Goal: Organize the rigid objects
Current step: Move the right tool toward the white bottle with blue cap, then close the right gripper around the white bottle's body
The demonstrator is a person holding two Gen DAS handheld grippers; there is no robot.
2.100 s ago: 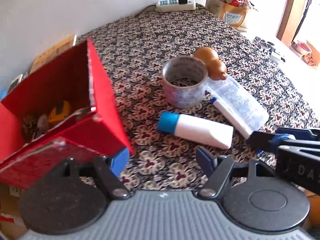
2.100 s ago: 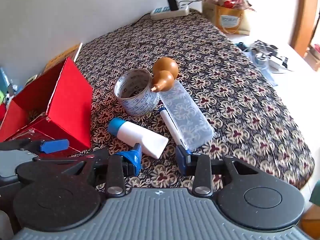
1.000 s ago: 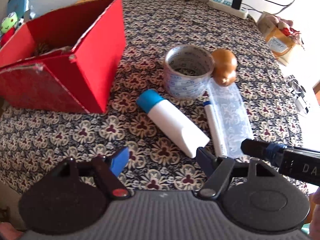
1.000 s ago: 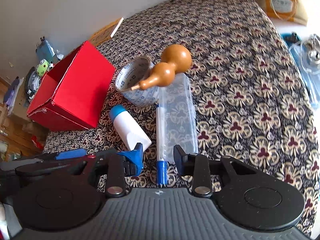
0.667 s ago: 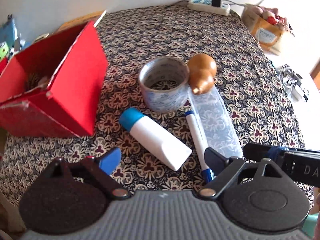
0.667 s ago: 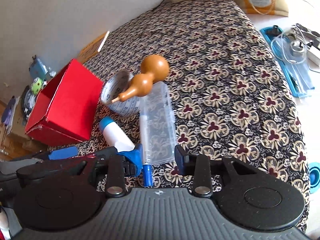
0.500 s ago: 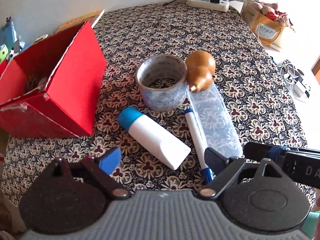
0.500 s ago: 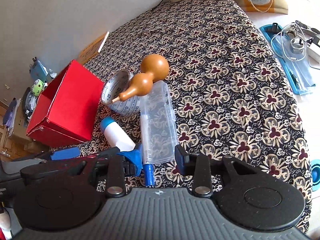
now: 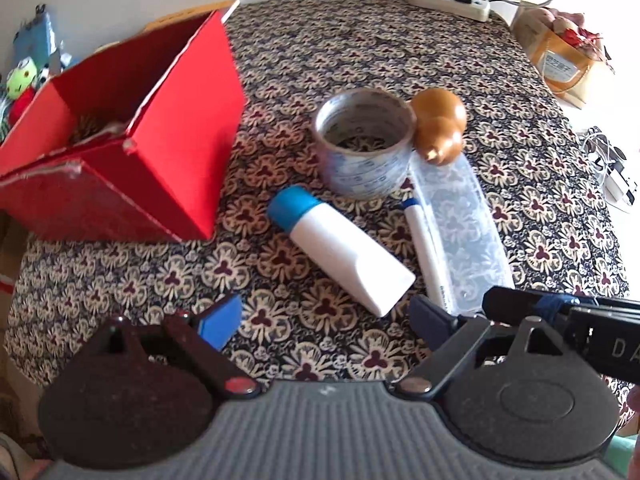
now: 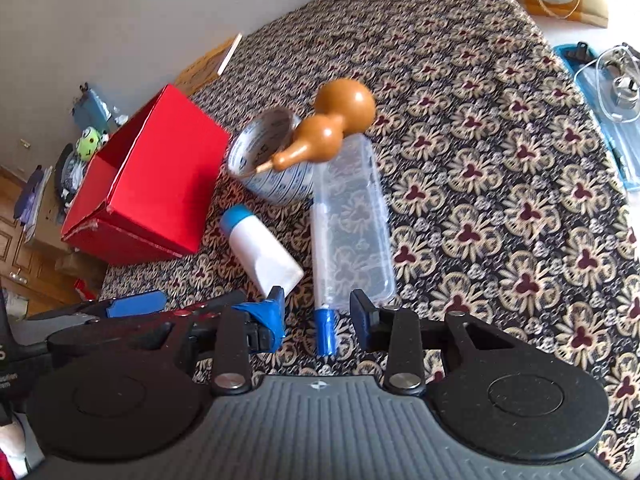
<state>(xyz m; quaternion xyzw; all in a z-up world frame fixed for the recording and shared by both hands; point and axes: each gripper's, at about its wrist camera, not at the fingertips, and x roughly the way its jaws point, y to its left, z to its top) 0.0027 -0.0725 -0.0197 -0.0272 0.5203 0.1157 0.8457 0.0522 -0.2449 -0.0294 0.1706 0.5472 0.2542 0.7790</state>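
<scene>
Five loose things lie on the flower-patterned tablecloth (image 9: 360, 32) beside an open red cardboard box (image 9: 160, 128): a white bottle with a blue cap (image 9: 340, 248), a roll of clear printed tape (image 9: 366, 144), a white marker with a blue cap (image 10: 322, 280), a clear plastic case (image 10: 352, 220) and a brown gourd (image 10: 328, 128). The left gripper (image 9: 326, 316) gapes wide, nothing between its fingers. The right gripper (image 10: 318, 314), narrower, straddles the marker's cap without pressing it.
</scene>
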